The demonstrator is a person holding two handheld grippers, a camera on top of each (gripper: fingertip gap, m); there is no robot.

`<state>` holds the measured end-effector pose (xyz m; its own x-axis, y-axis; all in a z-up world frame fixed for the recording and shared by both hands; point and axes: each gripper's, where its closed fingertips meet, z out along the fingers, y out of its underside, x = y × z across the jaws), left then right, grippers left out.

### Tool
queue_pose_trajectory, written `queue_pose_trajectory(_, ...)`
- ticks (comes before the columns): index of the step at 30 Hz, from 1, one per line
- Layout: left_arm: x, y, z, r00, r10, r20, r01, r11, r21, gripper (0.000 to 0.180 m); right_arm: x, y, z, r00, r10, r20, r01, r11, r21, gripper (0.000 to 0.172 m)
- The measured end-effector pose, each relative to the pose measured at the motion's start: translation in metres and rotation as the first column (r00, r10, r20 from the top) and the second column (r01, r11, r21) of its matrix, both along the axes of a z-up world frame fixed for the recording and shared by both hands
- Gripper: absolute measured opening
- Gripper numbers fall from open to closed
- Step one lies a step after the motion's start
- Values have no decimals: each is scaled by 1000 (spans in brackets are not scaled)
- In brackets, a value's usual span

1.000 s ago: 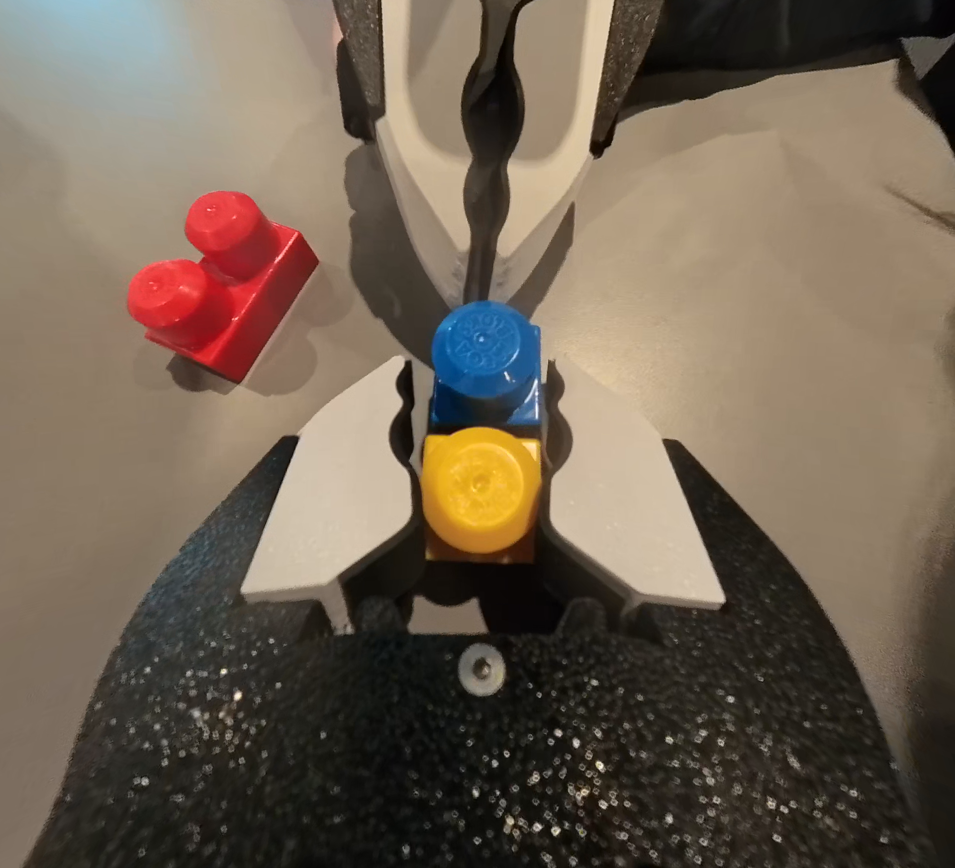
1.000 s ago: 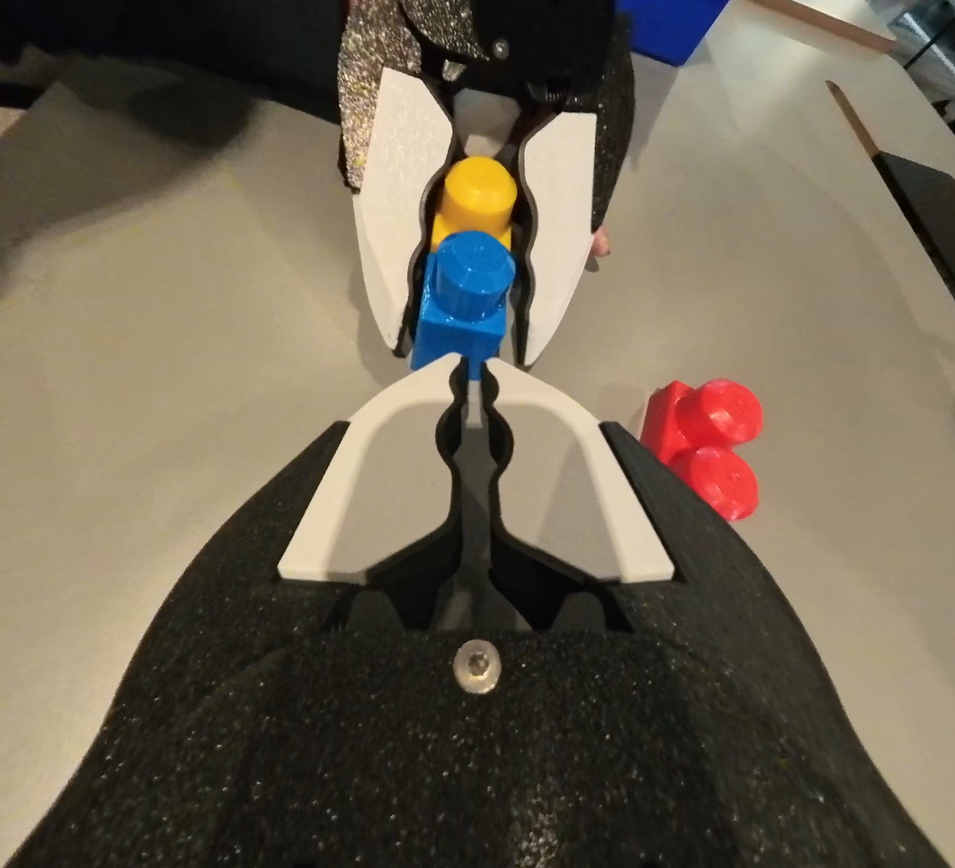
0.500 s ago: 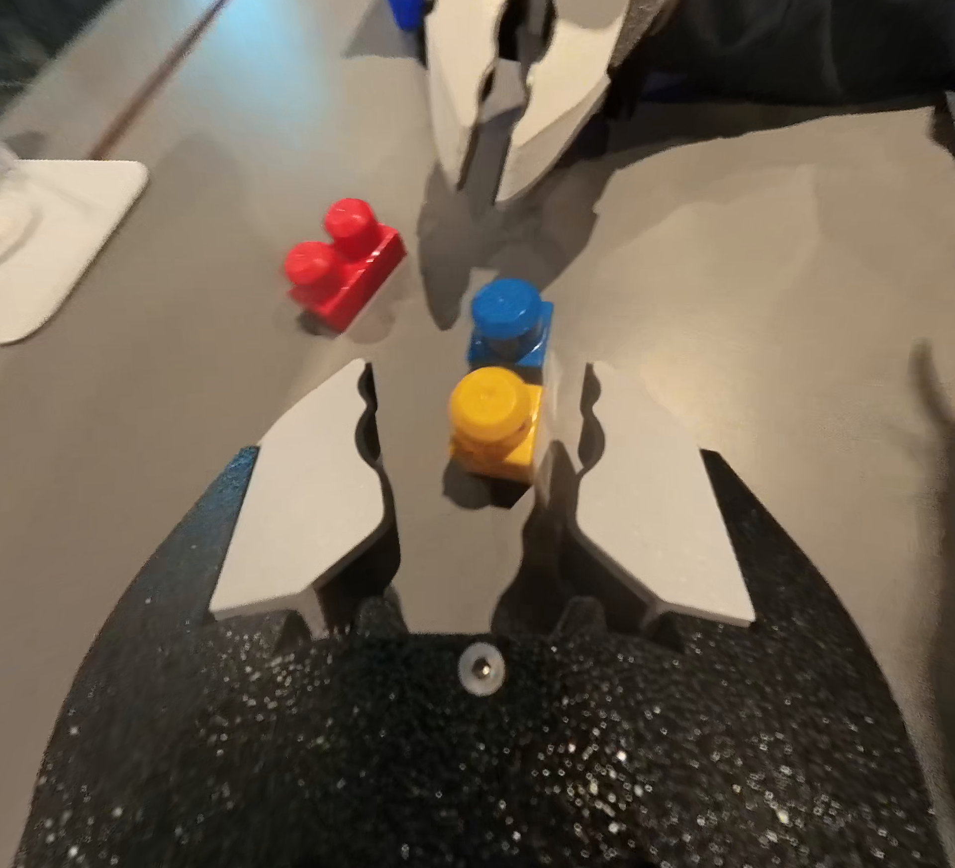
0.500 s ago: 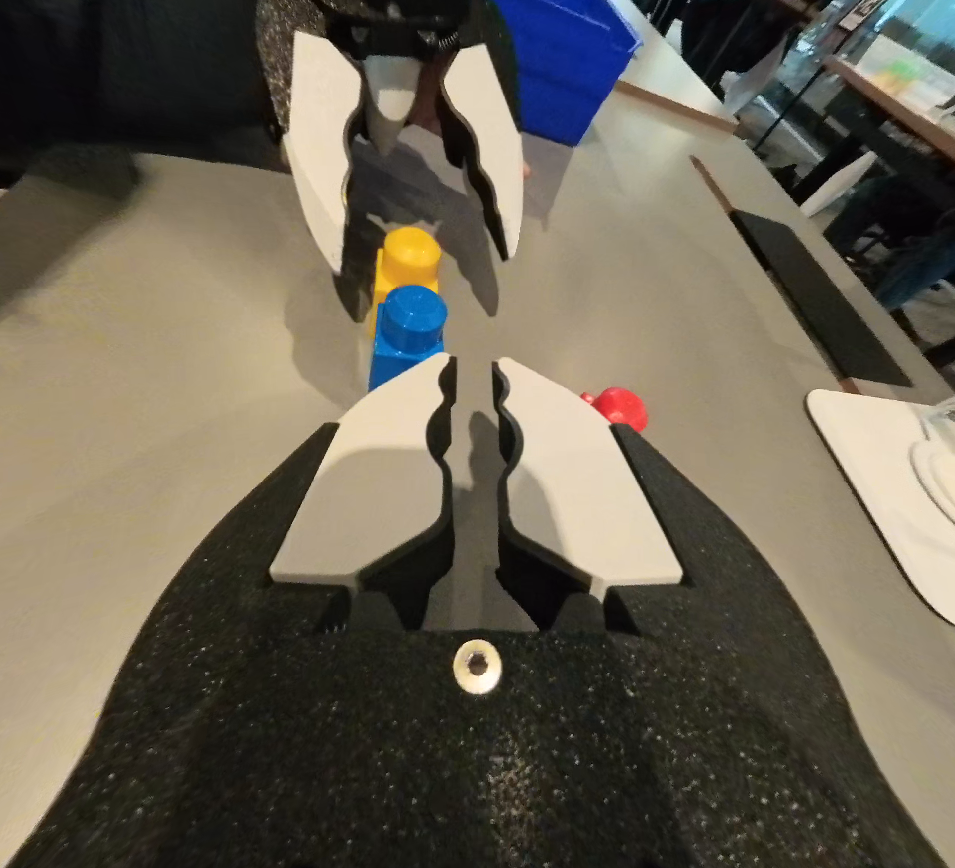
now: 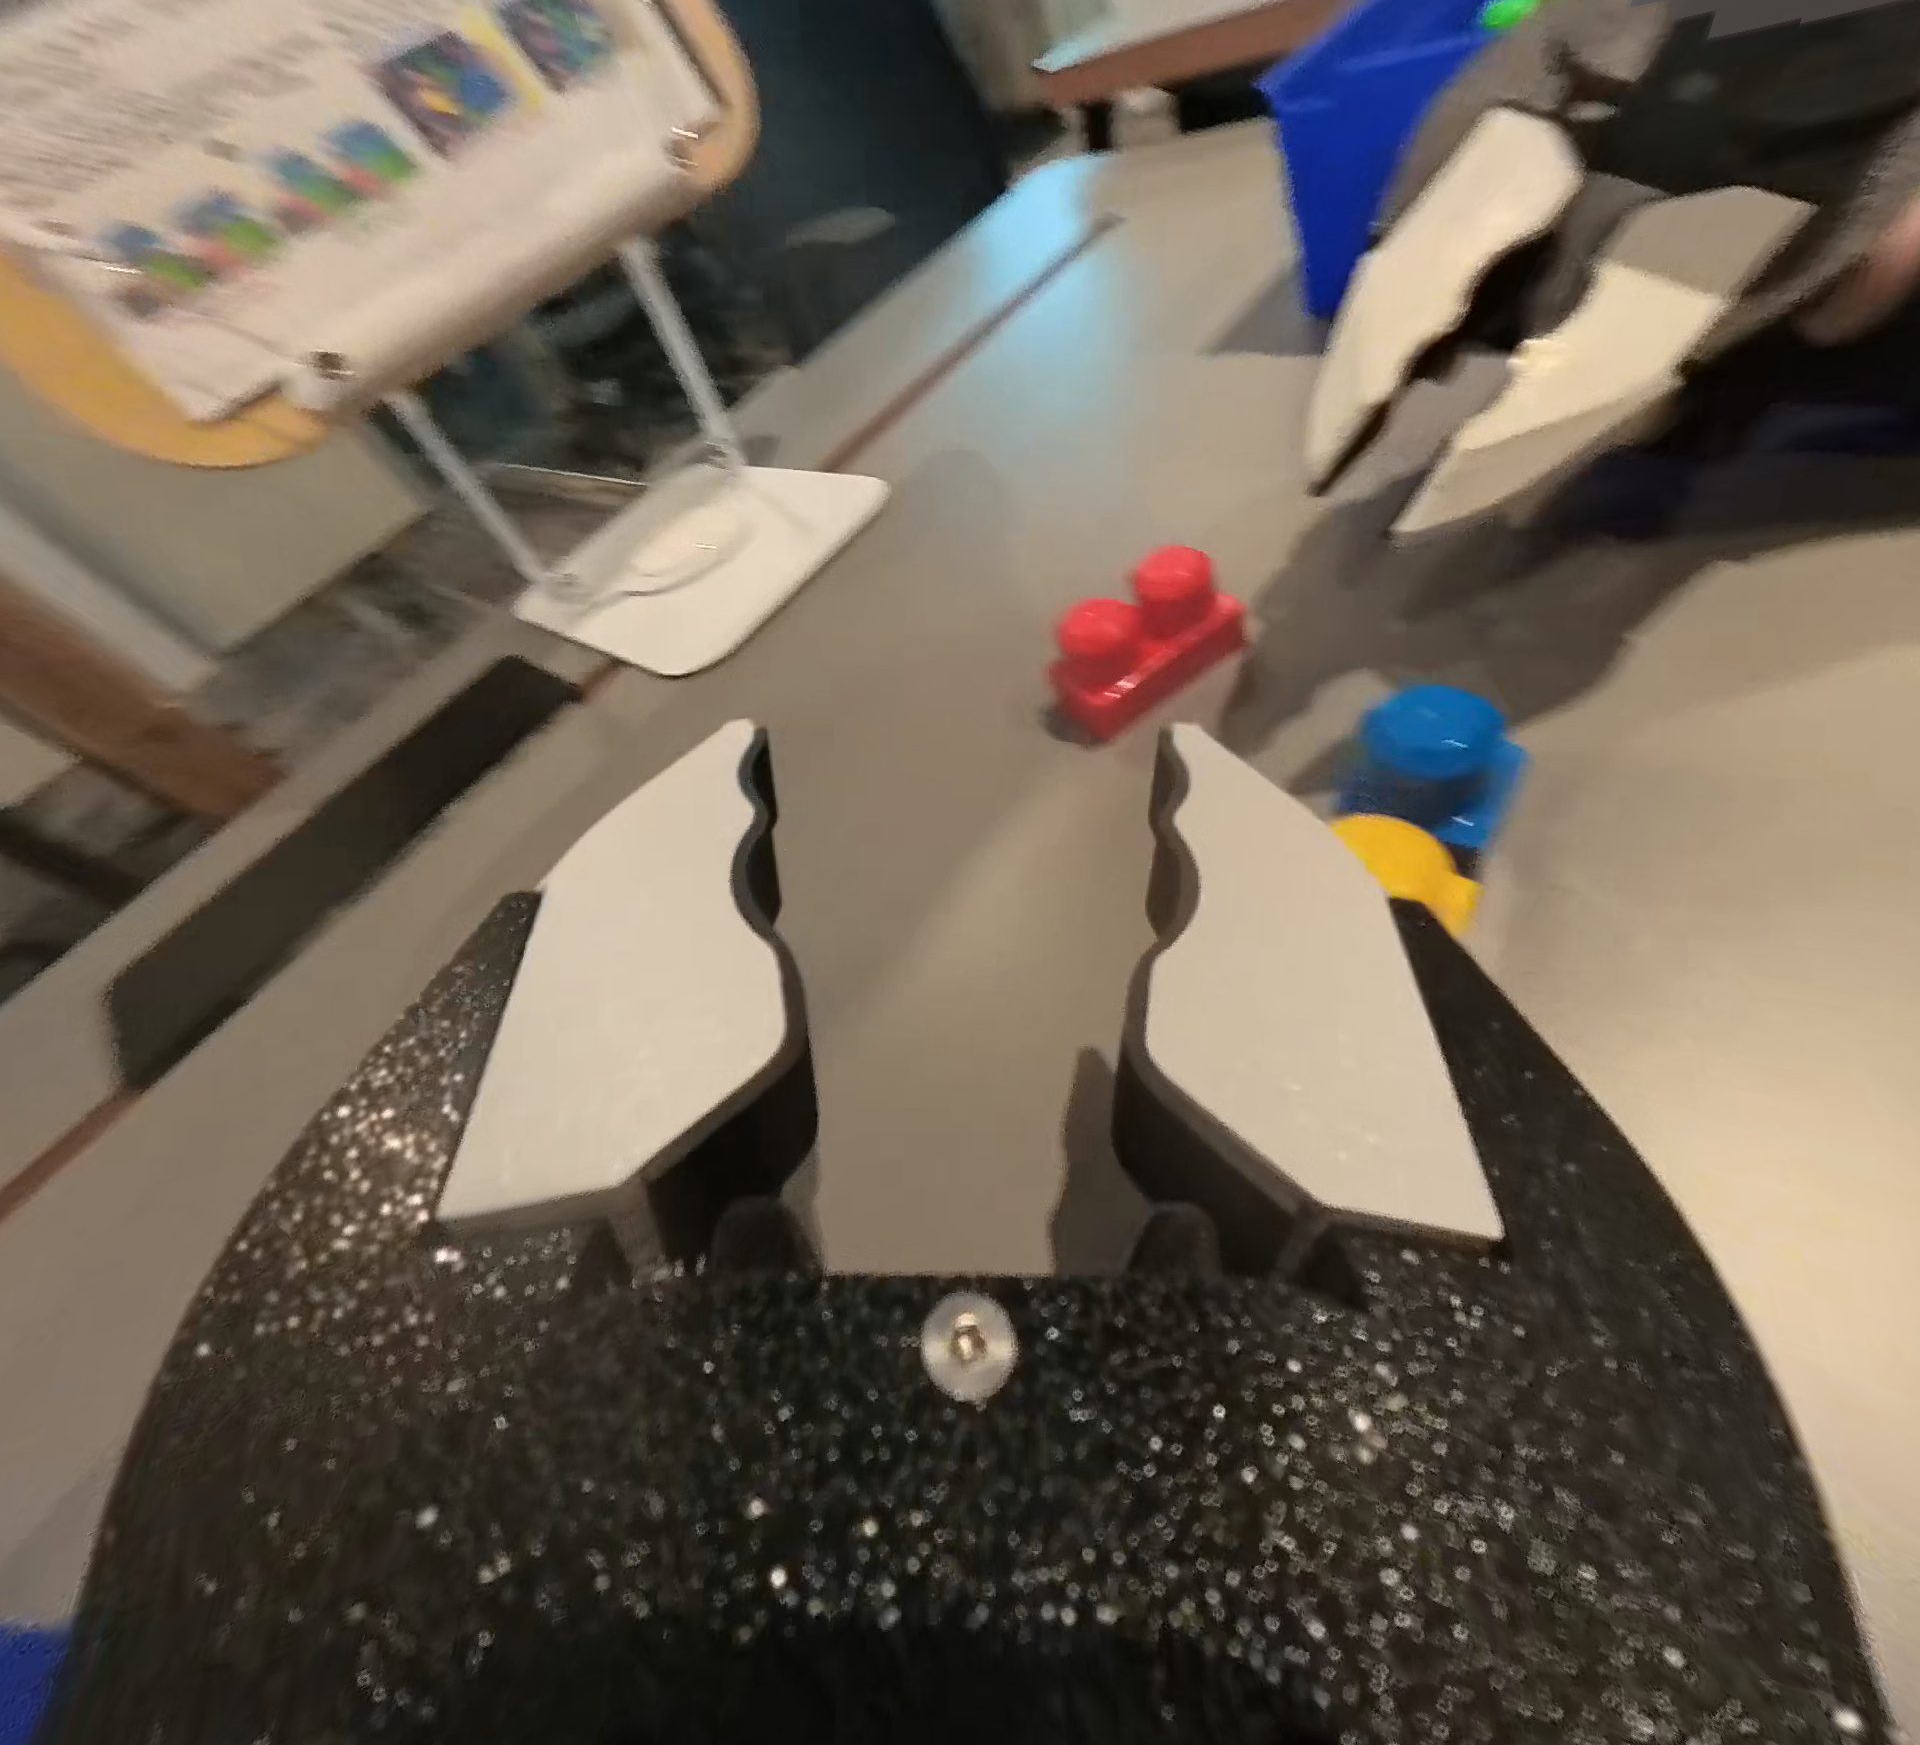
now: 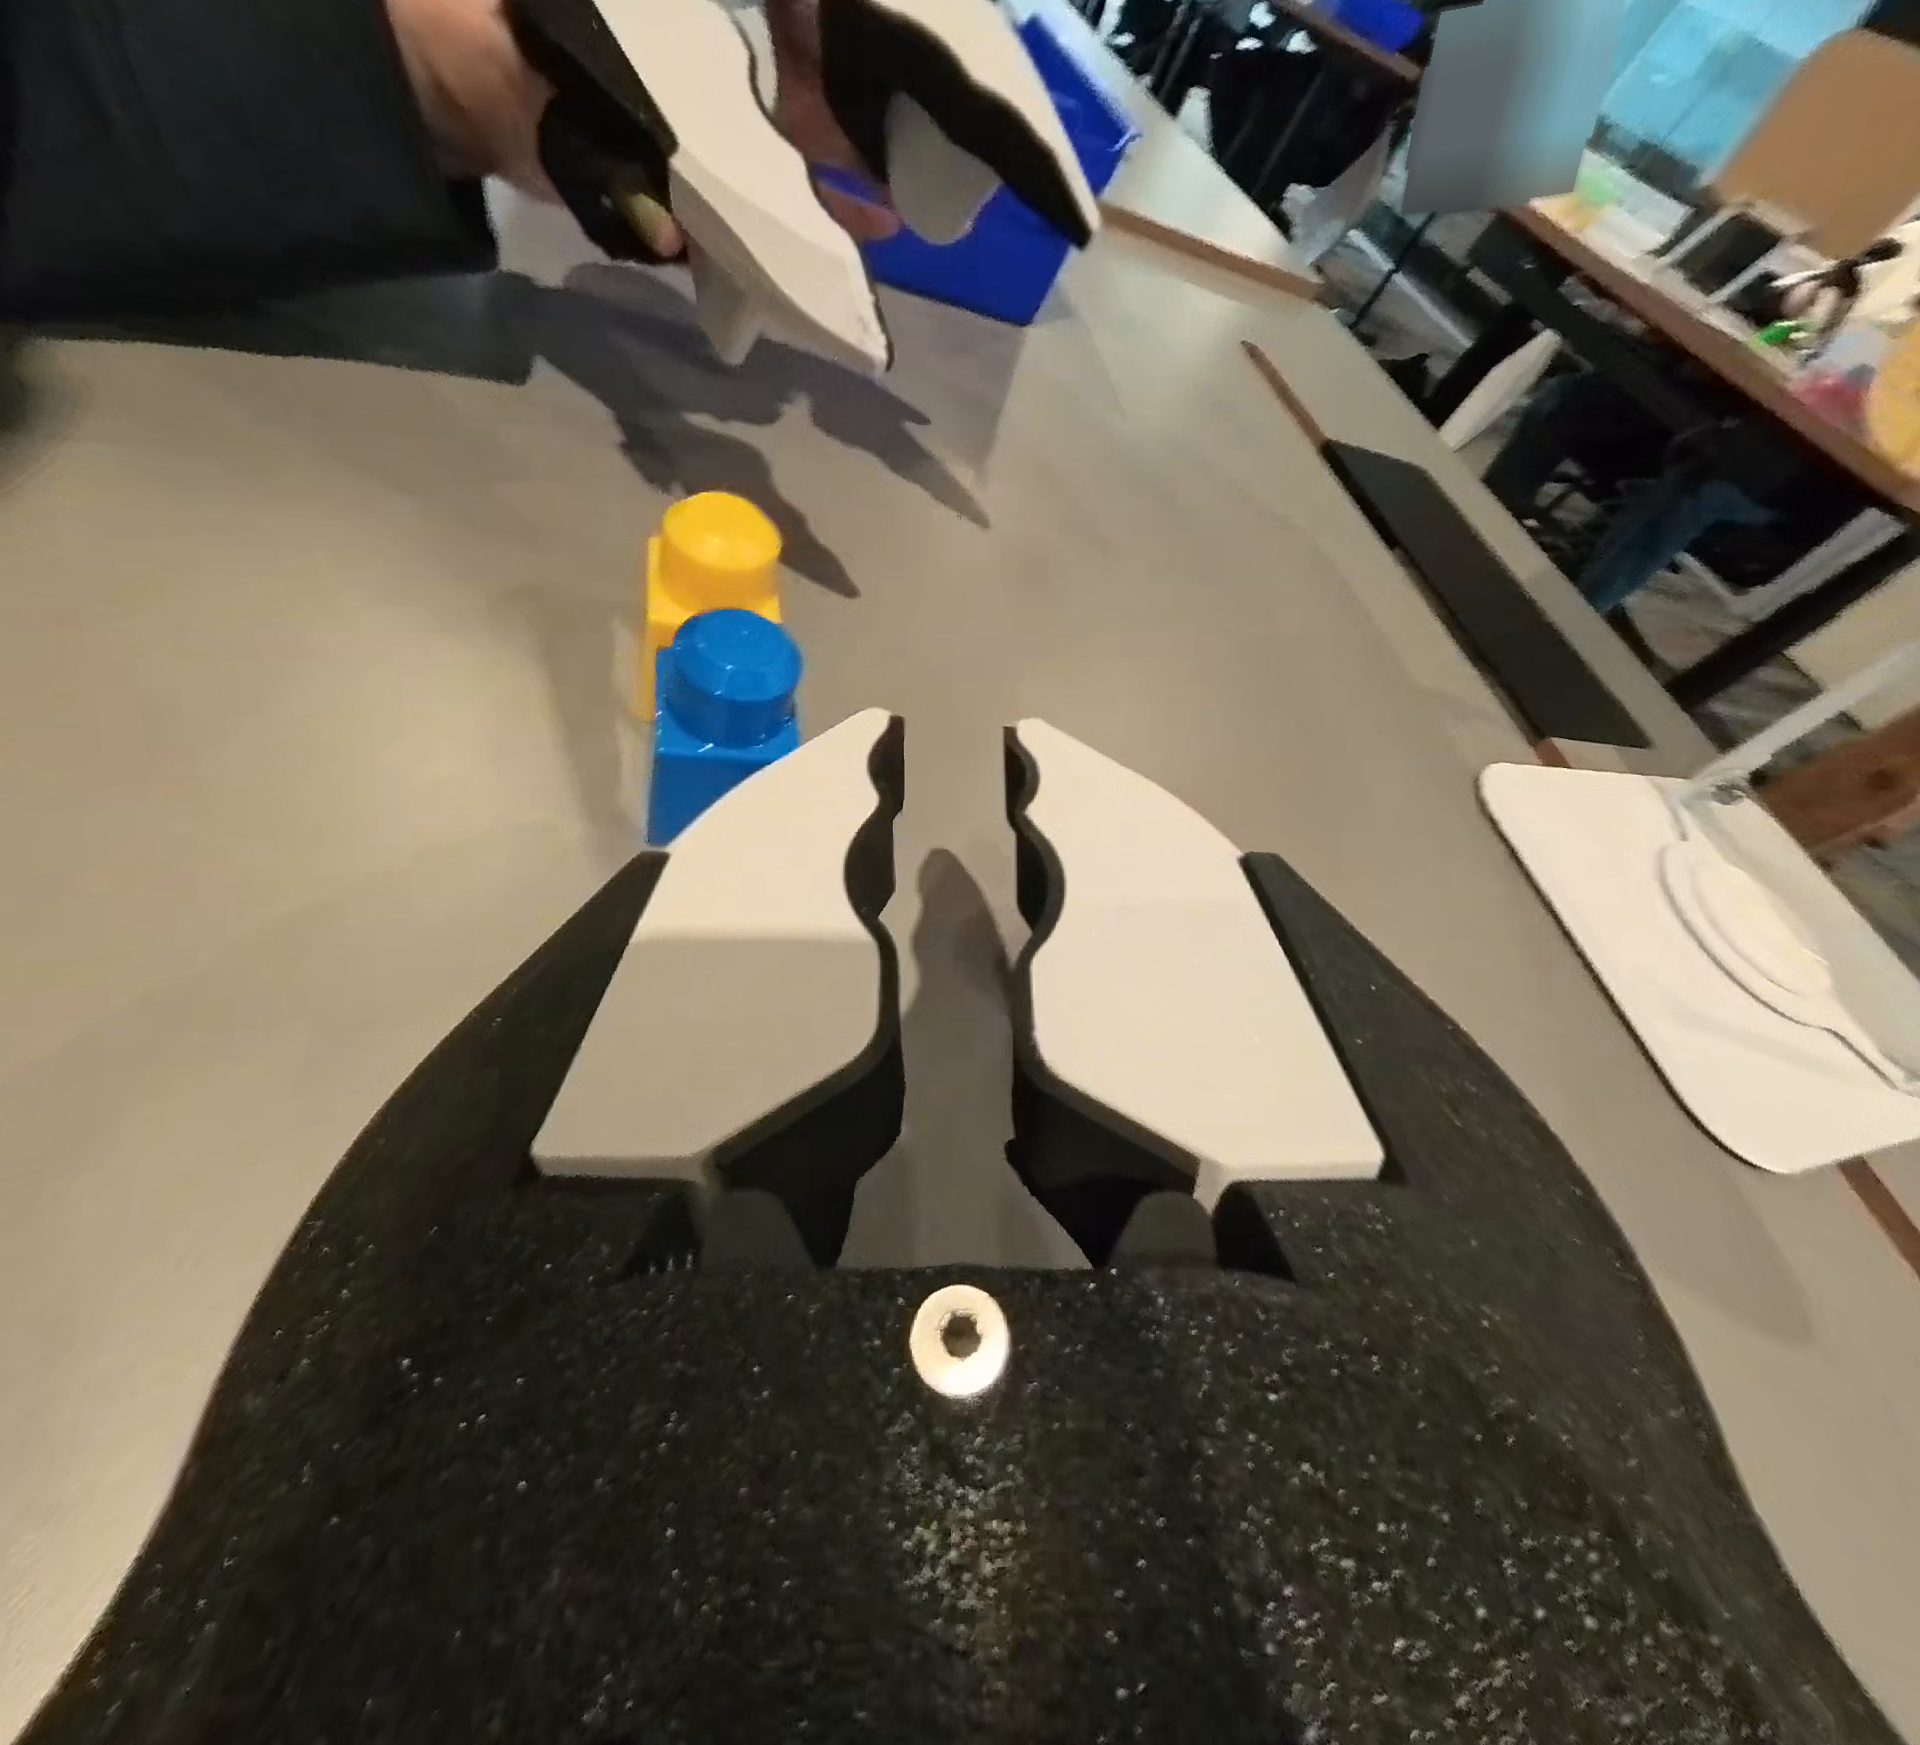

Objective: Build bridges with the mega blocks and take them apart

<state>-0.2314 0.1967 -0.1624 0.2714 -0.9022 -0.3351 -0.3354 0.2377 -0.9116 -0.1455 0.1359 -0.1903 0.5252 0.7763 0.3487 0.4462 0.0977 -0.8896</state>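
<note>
Your left hand-held gripper (image 5: 961, 739) is wide open and empty; your right hand-held gripper (image 6: 951, 729) is narrowly open, empty too. The blue block (image 6: 727, 719) and yellow block (image 6: 712, 573) touch on the bench (image 6: 312, 760), the red block (image 5: 1148, 646) nearby. Swinging low could knock them apart.

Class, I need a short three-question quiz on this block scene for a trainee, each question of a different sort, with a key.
1. True or false: the left tongs grip the red two-stud plastic block.
2. Which block stands right beside the yellow one-stud plastic block? A) green B) blue one-stud plastic block C) red
3. Fill in: all three blocks rest on the grey ___.

Key: 1 false, both tongs hold nothing; 2 B; 3 table.
</note>
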Motion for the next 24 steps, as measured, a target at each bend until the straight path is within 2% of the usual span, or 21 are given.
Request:
queue_pose_trajectory(4, -7, 18, 8, 992, 115, 60, -117, 992, 39, 66, 5, 5, 7, 998, -54, -10, 55, 997, 47, 19)
queue_pose_trajectory(8, -14, 30, 13, 971, 196, 135, -200, 980, 18, 60, 9, 10, 13, 993, -105, -51, 110, 990, 90, 21)
queue_pose_trajectory(16, -12, 27, 13, 975, 154, 163, -151, 988, -27, 58, 13, 16, 12, 987, -149, -66, 155, 982, 107, 25)
queue_pose_trajectory(24, -22, 39, 15, 952, 226, 204, -223, 974, -39, 56, 26, 22, 21, 967, -236, -94, 249, 955, 164, 29)
